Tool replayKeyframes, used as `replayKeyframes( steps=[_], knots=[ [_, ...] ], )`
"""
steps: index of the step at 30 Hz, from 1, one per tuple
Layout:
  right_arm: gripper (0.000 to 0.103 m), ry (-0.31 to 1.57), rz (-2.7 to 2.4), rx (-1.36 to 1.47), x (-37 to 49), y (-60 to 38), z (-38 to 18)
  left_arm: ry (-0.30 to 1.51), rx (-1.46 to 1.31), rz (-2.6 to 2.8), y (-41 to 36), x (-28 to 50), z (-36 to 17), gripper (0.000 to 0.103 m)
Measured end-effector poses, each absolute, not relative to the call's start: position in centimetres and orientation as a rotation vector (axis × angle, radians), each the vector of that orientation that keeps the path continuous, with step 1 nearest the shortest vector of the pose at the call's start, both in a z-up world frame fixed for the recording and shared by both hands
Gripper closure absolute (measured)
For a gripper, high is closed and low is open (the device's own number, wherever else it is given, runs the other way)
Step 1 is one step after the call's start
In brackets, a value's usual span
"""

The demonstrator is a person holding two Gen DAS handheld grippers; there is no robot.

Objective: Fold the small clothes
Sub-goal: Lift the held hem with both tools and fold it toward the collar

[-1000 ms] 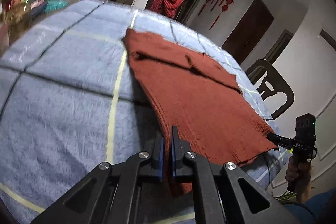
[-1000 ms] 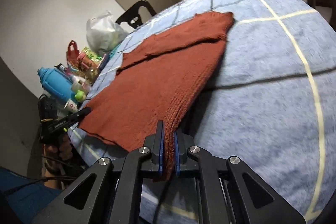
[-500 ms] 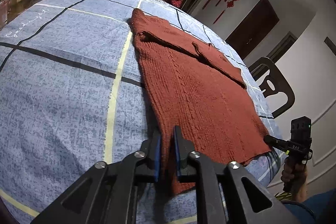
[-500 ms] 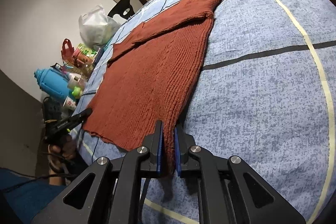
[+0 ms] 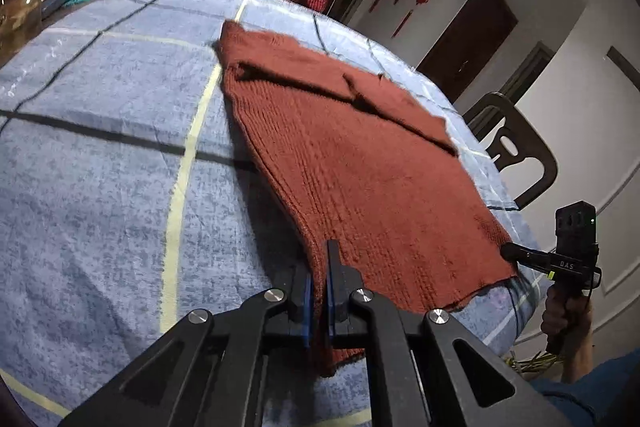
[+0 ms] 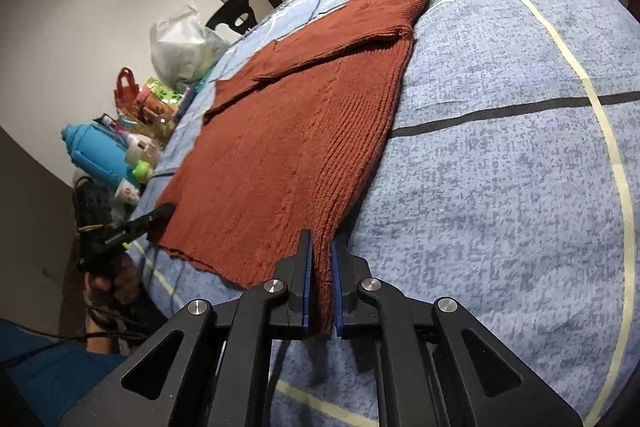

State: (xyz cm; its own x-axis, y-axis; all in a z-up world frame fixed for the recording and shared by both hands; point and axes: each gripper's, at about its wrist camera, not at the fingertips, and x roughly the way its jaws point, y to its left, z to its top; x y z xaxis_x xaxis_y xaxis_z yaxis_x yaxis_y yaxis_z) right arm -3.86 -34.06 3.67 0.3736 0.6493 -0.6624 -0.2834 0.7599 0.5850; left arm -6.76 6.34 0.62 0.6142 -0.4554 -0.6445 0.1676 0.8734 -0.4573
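— Where's the sweater (image 5: 360, 163)?

— Flat on the blue checked cloth (image 5: 100, 187) over the desk. My left gripper (image 5: 318, 291) and right gripper (image 6: 320, 291) each pinch a near hem corner, I judge to lift an even fold.

— Axis?

— Runs from the hem away to the collar, sleeves folded across.

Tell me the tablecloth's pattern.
Blue tablecloth with dark and cream grid lines; clearest in the right wrist view.

Sweater on the covered table

The sweater (image 5: 360, 163) lies flat on the tablecloth (image 5: 100, 147); bottles (image 6: 120, 163) and a bag (image 6: 180, 47) crowd one table edge, chairs (image 5: 516, 163) stand around.
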Motion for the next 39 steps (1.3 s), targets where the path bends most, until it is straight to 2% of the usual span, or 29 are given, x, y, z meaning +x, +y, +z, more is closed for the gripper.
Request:
replayKeyframes(
  steps=[6,14,24,32,39],
  knots=[
    [0.096,0.998,0.613,0.464,-4.3,-35.8,3.6,0.776,-0.457,-0.352,9.4,-7.4,1.2,0.096],
    [0.096,0.939,0.689,0.495,-3.6,-35.3,6.0,0.699,-0.477,-0.409,9.2,-6.8,3.3,0.096],
    [0.096,0.797,0.761,0.559,2.6,-35.0,10.3,0.570,-0.515,-0.424,10.4,0.0,8.3,0.096],
    [0.096,0.785,0.717,0.595,11.4,-34.9,11.6,0.614,-0.472,-0.395,10.0,8.5,9.7,0.096],
    [0.096,0.982,0.641,0.688,17.1,-34.9,4.7,0.797,-0.500,-0.341,9.7,14.1,4.1,0.096]
  ],
)
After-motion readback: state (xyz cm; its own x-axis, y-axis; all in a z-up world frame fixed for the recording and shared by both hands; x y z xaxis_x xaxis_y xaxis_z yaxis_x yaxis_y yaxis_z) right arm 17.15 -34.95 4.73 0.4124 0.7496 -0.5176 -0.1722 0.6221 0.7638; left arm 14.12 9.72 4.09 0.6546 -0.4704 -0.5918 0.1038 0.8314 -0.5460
